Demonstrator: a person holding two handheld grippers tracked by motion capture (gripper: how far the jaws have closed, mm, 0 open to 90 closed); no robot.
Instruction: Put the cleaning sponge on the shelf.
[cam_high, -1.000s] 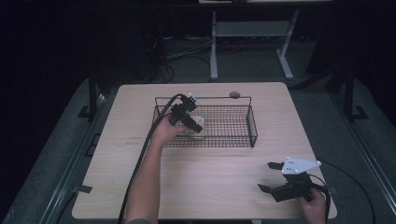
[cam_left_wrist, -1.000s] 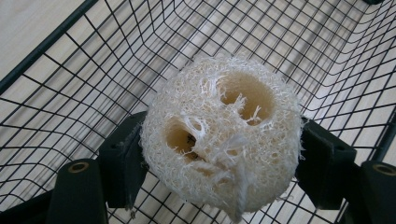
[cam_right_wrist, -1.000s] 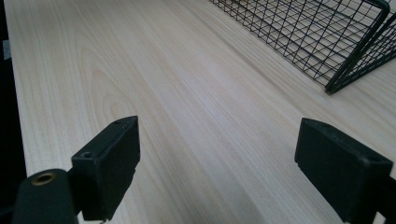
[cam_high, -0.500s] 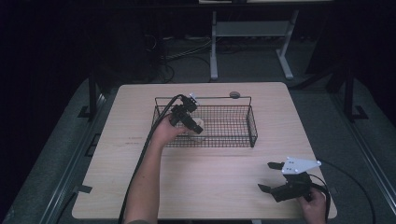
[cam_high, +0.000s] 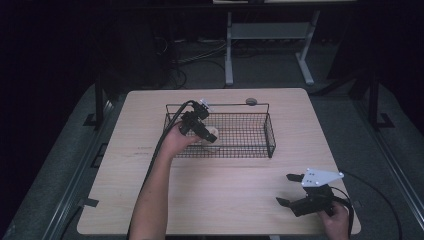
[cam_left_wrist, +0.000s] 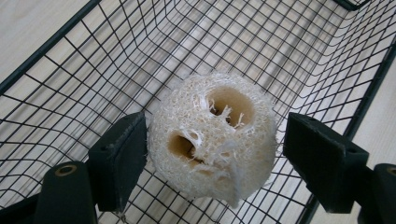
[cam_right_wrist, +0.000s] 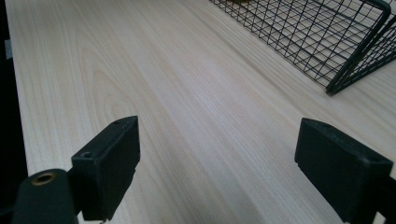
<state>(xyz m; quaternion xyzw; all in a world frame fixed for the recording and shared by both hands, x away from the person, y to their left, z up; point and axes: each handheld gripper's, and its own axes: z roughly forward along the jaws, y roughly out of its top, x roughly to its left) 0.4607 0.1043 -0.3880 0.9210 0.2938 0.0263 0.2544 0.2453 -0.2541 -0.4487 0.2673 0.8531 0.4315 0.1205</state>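
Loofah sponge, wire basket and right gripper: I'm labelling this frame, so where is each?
loofah sponge (cam_left_wrist: 212, 140), left gripper view, its holed front face.
wire basket (cam_high: 270, 137), high view, its right end wall.
right gripper (cam_high: 286, 189), high view, midway between its fingertips.

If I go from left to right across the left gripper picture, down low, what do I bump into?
Left black jaw pad → loofah sponge → a small gap → right black jaw pad, all over the wire basket.
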